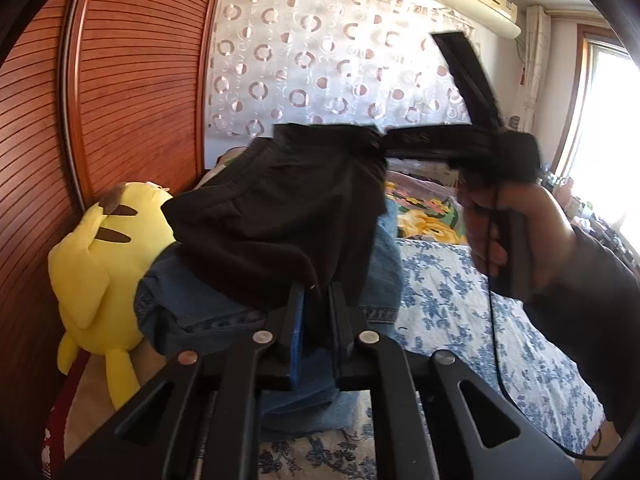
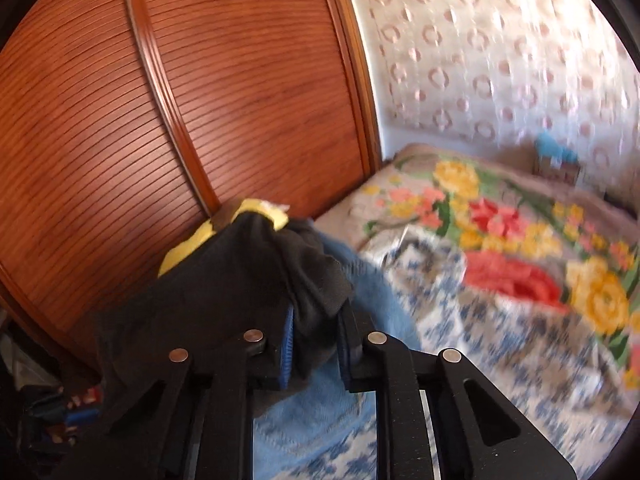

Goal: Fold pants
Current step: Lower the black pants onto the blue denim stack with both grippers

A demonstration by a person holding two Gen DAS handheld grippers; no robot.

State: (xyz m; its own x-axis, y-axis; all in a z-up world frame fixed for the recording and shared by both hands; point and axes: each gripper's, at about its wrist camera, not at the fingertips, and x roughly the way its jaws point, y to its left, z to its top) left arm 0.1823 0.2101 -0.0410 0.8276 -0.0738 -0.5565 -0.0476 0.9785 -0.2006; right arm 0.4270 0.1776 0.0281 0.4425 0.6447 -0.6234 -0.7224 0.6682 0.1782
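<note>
Black pants (image 1: 276, 216) hang in the air above the bed (image 1: 460, 300), spread between two grippers, lifted clear so the cloth can drop straight before a fold. Left gripper (image 1: 316, 300) is pinched down on a lower edge of the fabric, jaws narrow with cloth between the blue pads. Right gripper (image 2: 316, 320) is clamped on a bunched corner of the same black fabric; in the left wrist view it reaches in from the right, with a hand (image 1: 516, 232) on its handle, meeting the fabric at the top edge, which looks like the waistband end. Two grips, well apart, keep the garment taut, probably for laying it flat. Under the pants lies a pile of blue denim (image 1: 208, 304), likely other items waiting or done. A yellow plush toy (image 1: 100, 248) leans against the wooden wardrobe door (image 1: 132, 80) beside the pile. Bed carries a blue floral sheet and, further back, a flowered blanket (image 2: 520, 248). Right wrist view is blurred.
</note>
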